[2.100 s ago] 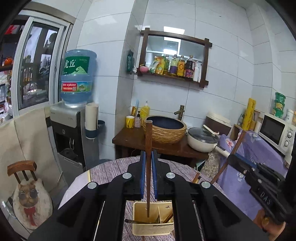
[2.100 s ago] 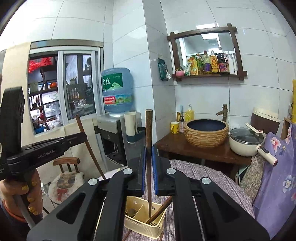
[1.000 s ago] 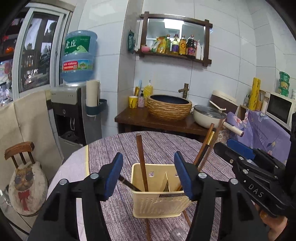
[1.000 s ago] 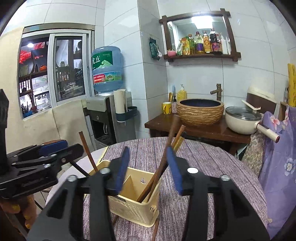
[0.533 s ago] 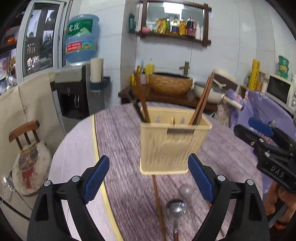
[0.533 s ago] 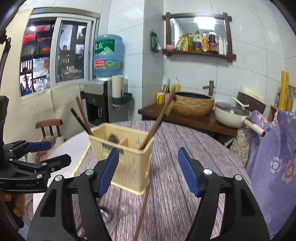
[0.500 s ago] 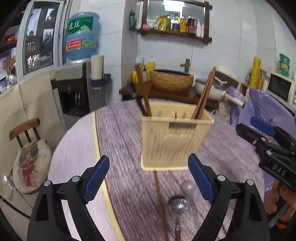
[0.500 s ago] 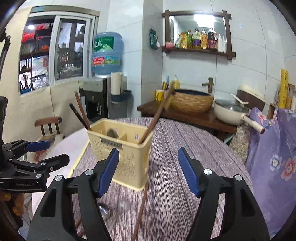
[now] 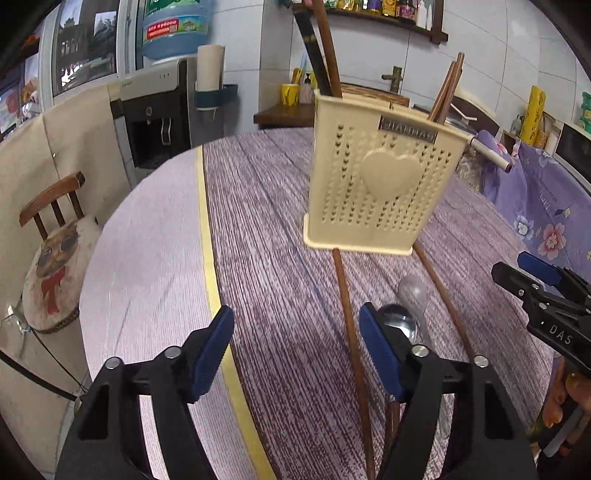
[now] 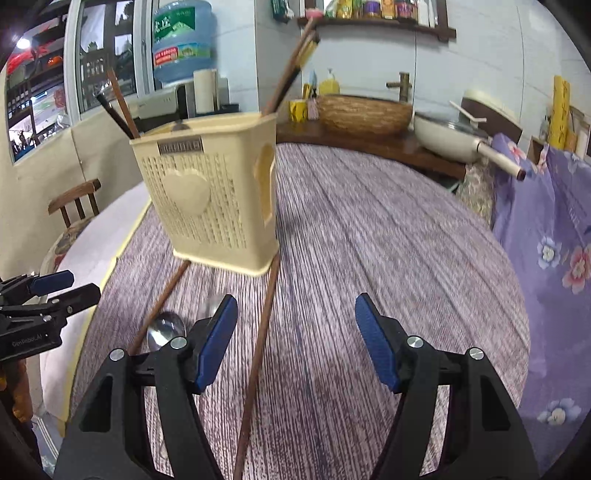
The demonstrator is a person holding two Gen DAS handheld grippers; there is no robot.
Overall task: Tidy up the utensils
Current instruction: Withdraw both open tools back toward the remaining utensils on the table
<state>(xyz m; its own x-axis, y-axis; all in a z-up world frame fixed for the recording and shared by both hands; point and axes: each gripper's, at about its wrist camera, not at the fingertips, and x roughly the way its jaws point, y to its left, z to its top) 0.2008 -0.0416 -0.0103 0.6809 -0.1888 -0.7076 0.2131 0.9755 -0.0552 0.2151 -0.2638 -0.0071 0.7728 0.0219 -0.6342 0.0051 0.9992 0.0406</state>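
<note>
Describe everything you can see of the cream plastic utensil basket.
The cream plastic utensil basket stands upright on the purple striped tablecloth. Its perforated walls carry a raised heart and a small label near the rim. Brown wooden chopsticks lean out of it. Two loose wooden chopsticks reach its base. No gripper touches it.

I see white tiled walls (image 10: 480, 55) and a window (image 10: 107, 55) at left. A water dispenser (image 9: 159, 107) stands by the wall, a wooden chair (image 9: 51, 206) near the round table's (image 10: 369, 240) left edge, a wall shelf (image 10: 380, 22) above a dark wooden counter (image 10: 369, 147).
</note>
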